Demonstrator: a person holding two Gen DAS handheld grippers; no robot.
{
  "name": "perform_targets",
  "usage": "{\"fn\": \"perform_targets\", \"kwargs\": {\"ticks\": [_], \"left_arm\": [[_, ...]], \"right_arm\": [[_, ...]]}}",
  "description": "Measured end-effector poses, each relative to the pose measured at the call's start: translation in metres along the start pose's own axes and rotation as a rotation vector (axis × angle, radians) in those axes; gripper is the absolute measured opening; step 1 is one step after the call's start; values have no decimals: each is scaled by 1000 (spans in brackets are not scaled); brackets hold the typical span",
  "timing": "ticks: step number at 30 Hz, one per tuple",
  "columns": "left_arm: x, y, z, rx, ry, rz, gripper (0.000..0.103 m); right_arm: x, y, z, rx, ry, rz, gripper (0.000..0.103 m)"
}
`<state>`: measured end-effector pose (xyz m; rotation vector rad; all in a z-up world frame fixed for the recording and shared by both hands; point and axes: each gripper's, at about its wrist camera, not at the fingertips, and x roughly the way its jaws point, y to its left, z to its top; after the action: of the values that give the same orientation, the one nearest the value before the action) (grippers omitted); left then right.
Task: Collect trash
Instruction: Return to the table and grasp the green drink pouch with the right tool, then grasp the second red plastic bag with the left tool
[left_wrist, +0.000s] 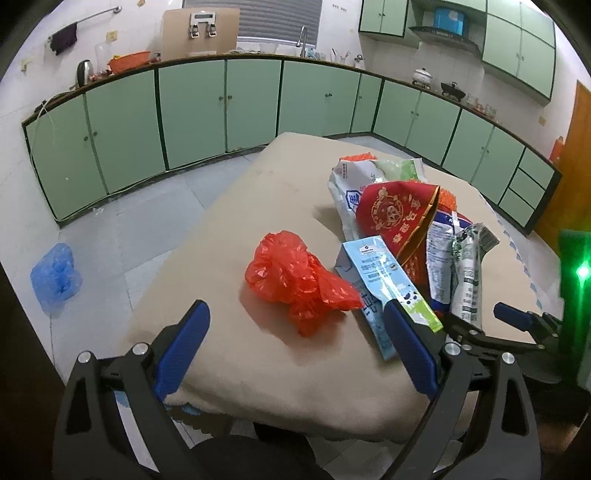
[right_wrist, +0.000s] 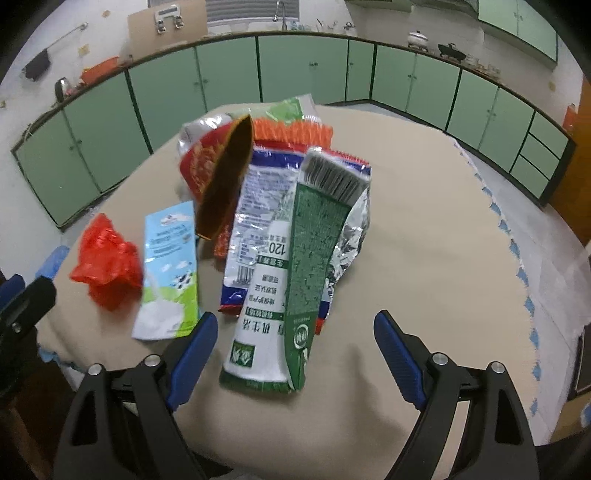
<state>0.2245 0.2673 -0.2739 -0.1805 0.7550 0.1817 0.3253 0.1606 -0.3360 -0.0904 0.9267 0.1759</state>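
Clearly the trash here is all light packaging, and it lies on the table (left_wrist: 258, 369), which is covered with a beige cloth. The red plastic bag (left_wrist: 295, 280) is crumpled, very soft and thin; I judge it will collapse under the fingers, so a pinch into the middle of the bundle should hold better than a pinch on a loose edge. Just beside it lies the blue milk carton (left_wrist: 384, 291), flattened, fairly stiff but probably smooth and a little slippery. The green carton (right_wrist: 280, 295) is also flattened and lies partly over the pile of wrappers (right_wrist: 258, 192); its near end comes toward the table edge, so that end seems the easiest place to take hold, across its thin side.

The left hand-held gripper (left_wrist: 295, 347) hovers low over the near part of the table, its jaws wide apart and empty, with the red bag between and a little ahead of them. The right hand-held gripper (right_wrist: 295, 350) is also spread open and holds nothing; the near end of the green carton sits between its fingers, apparently not touched
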Motion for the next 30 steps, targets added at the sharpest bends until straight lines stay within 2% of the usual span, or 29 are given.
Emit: {"fn": "perform_targets", "kwargs": {"ticks": [1, 3, 4, 11, 13, 15, 23, 25, 26, 27, 30], "left_arm": [[3, 1, 0, -2, 2, -4, 92], [8, 2, -1, -3, 5, -5, 92], [12, 1, -1, -1, 8, -5, 92], [31, -3, -6, 11, 28, 21, 92], [35, -6, -7, 12, 34, 26, 90], [38, -9, -5, 15, 39, 28, 84], [52, -18, -2, 2, 56, 39, 77], [56, -17, -2, -4, 64, 36, 55], [59, -17, -2, -7, 77, 22, 26], [63, -16, -2, -14, 94, 6, 4], [59, -15, -3, -20, 73, -8, 1]], "right_arm": [[4, -1, -1, 2, 10, 2, 83], [9, -4, -2, 12, 23, 26, 68], [10, -7, -3, 22, 24, 52, 55], [-4, -27, -3, 61, -21, 51, 49], [-6, -35, -1, 71, -24, 54, 49], [-11, -42, -2, 83, -34, 60, 49], [-18, -48, 0, 95, -52, 71, 48], [-18, -50, 0, 97, -51, 73, 48], [-18, -51, 0, 98, -52, 71, 48], [-19, -50, -1, 98, -52, 70, 48], [-22, -50, -1, 96, -52, 69, 48]]}}
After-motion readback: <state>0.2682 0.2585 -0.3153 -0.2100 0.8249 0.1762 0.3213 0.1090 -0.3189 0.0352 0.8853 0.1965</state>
